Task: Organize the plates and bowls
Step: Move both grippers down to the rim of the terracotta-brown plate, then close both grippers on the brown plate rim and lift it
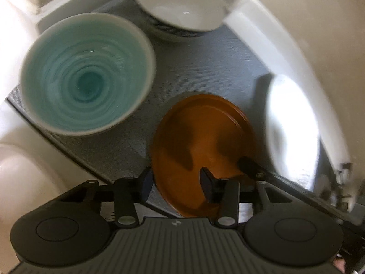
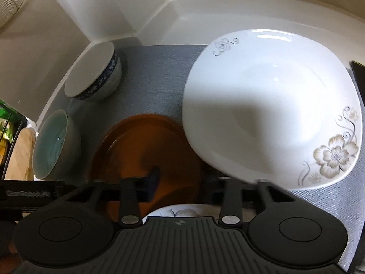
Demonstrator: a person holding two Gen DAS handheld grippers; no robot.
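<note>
An orange plate (image 1: 200,141) lies on the grey mat (image 1: 196,68). My left gripper (image 1: 175,182) is open, its fingers straddling the plate's near left rim. A teal bowl (image 1: 86,73) sits to the left and a white bowl with blue pattern (image 1: 180,6) at the back. In the right wrist view a white floral plate (image 2: 273,105) is tilted up above the mat beside the orange plate (image 2: 141,141). My right gripper (image 2: 191,182) has the floral plate's lower edge by its right finger; the grip is hidden. The teal bowl (image 2: 54,146) and blue-patterned bowl (image 2: 93,70) sit left.
The mat (image 2: 155,80) lies inside a white-walled cabinet corner (image 2: 159,22). The white plate (image 1: 292,123) appears at the right of the left wrist view, beside a black finger of the other gripper (image 1: 248,164). A wooden board (image 2: 20,150) stands at far left.
</note>
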